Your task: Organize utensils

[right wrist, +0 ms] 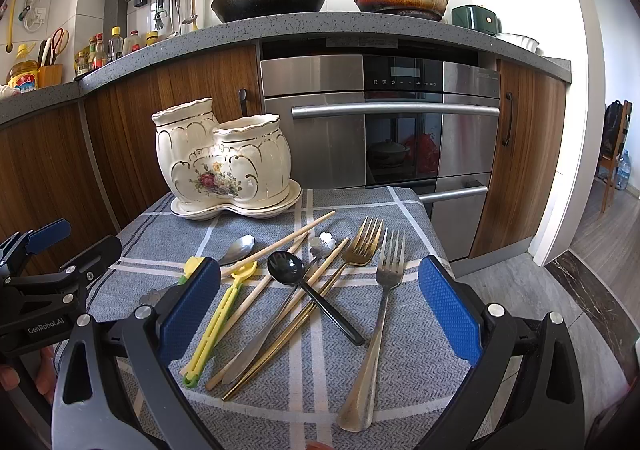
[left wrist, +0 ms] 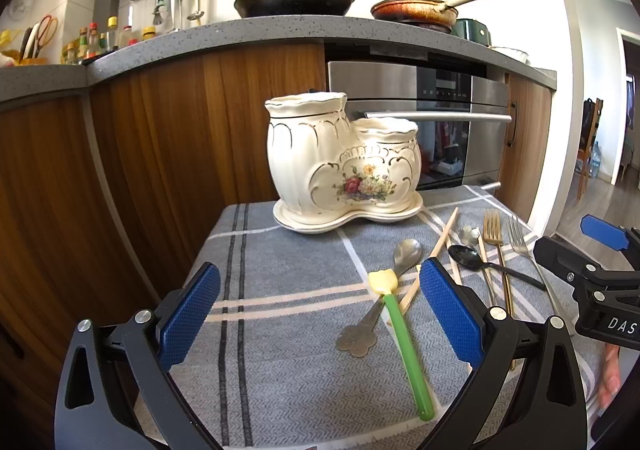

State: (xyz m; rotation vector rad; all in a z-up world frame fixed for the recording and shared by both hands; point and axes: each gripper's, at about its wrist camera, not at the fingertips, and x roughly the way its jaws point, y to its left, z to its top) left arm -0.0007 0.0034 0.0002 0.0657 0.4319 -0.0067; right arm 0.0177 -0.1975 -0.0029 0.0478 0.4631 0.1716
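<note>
Both the left gripper (left wrist: 320,310) and right gripper (right wrist: 320,306) hover wide and empty, nothing sorted yet; next likely lifting the silver fork (right wrist: 376,314) into the ceramic holder (right wrist: 224,161).

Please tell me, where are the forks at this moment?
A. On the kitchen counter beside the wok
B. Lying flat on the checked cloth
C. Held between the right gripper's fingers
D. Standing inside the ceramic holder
B: the gold fork and the silver fork lie flat on the checked cloth, while the ceramic holder shows no utensils in it.
</note>
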